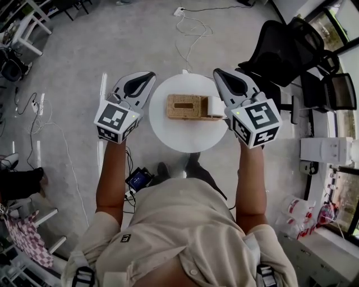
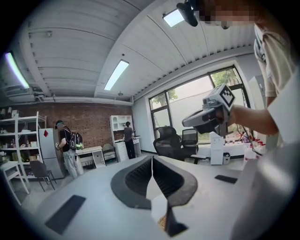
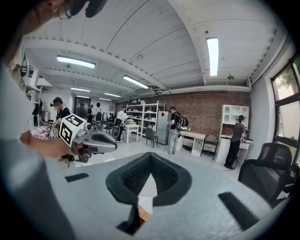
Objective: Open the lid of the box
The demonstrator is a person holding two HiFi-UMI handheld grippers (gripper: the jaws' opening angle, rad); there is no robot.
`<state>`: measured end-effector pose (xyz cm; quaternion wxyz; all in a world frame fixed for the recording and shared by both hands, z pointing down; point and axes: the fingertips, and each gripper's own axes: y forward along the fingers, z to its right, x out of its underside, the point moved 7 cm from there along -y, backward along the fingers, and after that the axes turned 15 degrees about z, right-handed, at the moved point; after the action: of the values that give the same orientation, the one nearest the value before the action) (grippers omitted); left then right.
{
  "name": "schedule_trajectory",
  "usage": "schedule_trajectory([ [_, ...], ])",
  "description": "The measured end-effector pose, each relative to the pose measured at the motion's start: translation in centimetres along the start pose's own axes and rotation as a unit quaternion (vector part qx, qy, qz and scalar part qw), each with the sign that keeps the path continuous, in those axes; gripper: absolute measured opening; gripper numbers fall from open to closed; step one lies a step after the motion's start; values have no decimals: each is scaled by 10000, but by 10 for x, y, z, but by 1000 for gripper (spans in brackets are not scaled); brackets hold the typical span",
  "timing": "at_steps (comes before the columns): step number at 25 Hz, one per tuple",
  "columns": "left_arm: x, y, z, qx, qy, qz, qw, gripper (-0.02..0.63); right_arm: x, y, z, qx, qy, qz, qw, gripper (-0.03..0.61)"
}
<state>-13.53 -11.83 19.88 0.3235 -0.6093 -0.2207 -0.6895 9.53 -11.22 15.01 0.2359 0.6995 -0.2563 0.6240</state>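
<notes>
A woven wicker box point(image 1: 184, 106) with a slot in its closed lid lies on the small round white table point(image 1: 185, 140). A small white box point(image 1: 215, 106) sits against its right end. My left gripper point(image 1: 151, 74) hovers at the table's left edge, jaws shut and empty, apart from the box. My right gripper point(image 1: 216, 72) hangs over the table's right side, above the white box, its jaws shut and empty too. In the left gripper view the shut jaws meet at the tip of the left gripper point(image 2: 151, 157), with a sliver of wicker point(image 2: 163, 221) below. The right gripper view shows the same wicker point(image 3: 143, 214).
Black office chairs point(image 1: 280, 50) stand right of the table. A cable and power strip point(image 1: 180, 11) lie on the floor behind it. A small device point(image 1: 138, 179) lies on the floor by my feet. Several people stand at desks and shelves point(image 3: 176, 123) across the room.
</notes>
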Motion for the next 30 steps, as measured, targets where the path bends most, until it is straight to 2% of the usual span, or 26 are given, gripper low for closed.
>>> schedule_trajectory([
  [13,61,30,2,124,-90,-473,9988,11,54,30,40,-226,280,-334,9988,-8],
  [30,154,41,9,470,-9,-993,9939,12,137,55,48,-352,577,-789,9946,-8],
])
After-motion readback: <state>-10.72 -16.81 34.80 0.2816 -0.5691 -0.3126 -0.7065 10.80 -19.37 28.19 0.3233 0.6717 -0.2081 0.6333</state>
